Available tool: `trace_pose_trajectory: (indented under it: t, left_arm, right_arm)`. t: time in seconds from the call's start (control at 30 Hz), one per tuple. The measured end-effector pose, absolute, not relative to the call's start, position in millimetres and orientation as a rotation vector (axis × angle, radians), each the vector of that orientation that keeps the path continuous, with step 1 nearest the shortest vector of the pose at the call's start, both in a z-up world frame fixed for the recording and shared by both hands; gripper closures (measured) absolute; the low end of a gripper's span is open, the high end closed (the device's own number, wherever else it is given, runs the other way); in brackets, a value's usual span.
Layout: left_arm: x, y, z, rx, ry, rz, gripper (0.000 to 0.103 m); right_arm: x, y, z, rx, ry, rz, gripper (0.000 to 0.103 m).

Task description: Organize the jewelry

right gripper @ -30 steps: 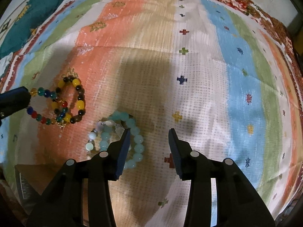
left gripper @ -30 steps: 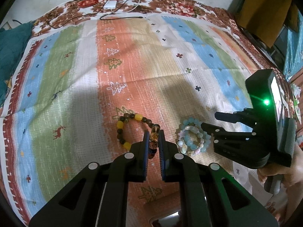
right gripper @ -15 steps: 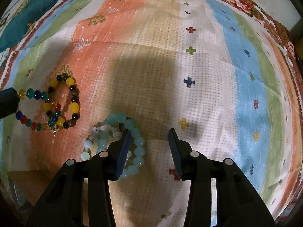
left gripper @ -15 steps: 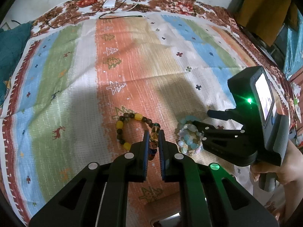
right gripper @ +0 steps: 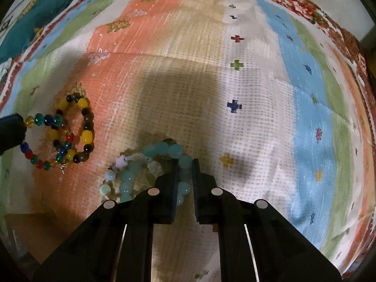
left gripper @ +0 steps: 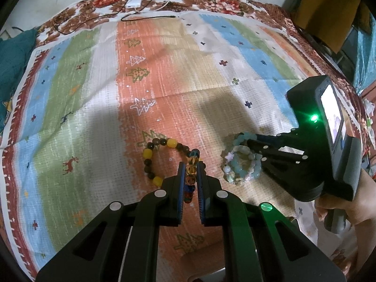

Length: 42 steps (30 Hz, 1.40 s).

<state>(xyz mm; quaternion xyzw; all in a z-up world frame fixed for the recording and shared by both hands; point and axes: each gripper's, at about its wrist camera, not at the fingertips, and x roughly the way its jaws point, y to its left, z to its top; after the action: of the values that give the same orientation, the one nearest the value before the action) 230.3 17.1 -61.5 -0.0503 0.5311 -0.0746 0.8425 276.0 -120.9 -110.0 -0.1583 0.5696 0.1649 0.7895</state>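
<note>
Biggest thing first: everything's sitting on that striped woven cloth with little trees and crosses [left gripper: 164, 82], spread over what looks like a bed, so it's a soft, bumpy base and beads will sink in a bit.

Your right hand-held gripper [right gripper: 184, 176] has its jaws down to a narrow gap with a run of the pale aqua and white glass-bead bracelet bundle [right gripper: 150, 164] pinched between them. That pile looks like several strands stacked together, right in front of you in the cloth's orange-beige middle.

Your left hand-held gripper [left gripper: 190, 176] is clamped on the multicoloured translucent bead bracelet [right gripper: 44, 138], which overlaps the brown and yellow chunky bead bracelet [left gripper: 157, 157] just left of the aqua pile.

Handling-wise, I'd guess these are light, floppy on elastic, and the round beads are slick, so they can roll out of the pads. Grab across the strand between two beads, not on a bead's crown. Lift slowly, since overlapping strands may snag and drag a neighbour along.
</note>
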Motion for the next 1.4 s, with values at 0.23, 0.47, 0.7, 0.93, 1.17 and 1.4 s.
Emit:
trace_pose_trajectory:
  t: [0.23, 0.47, 0.7, 0.93, 1.17, 1.4]
  left_arm:
    - [227, 18, -57, -0.11, 1.109, -0.159, 0.094]
    - [223, 16, -52, -0.112, 1.099, -0.165, 0.094]
    - [222, 16, -49, -0.119, 1.09, -0.166, 0.094]
    - [221, 15, -47, -0.119, 1.086, -0.168, 0.094]
    - [218, 14, -43, -0.122, 1.077, -0.171, 0.094]
    - [212, 13, -37, -0.133, 1.061, -0.175, 0.094]
  right_arm:
    - [267, -136, -80, -0.311, 1.161, 0.335, 0.091]
    - [256, -139, -52, -0.306, 1.094, 0.356, 0.091]
    - [249, -139, -33, -0.301, 1.048, 0.378, 0.091]
    - [240, -138, -18, -0.301, 1.013, 0.395, 0.091]
    - [223, -135, 8, -0.312, 0.946, 0.429, 0.091]
    - [207, -135, 25, -0.304, 0.904, 0.474, 0.091]
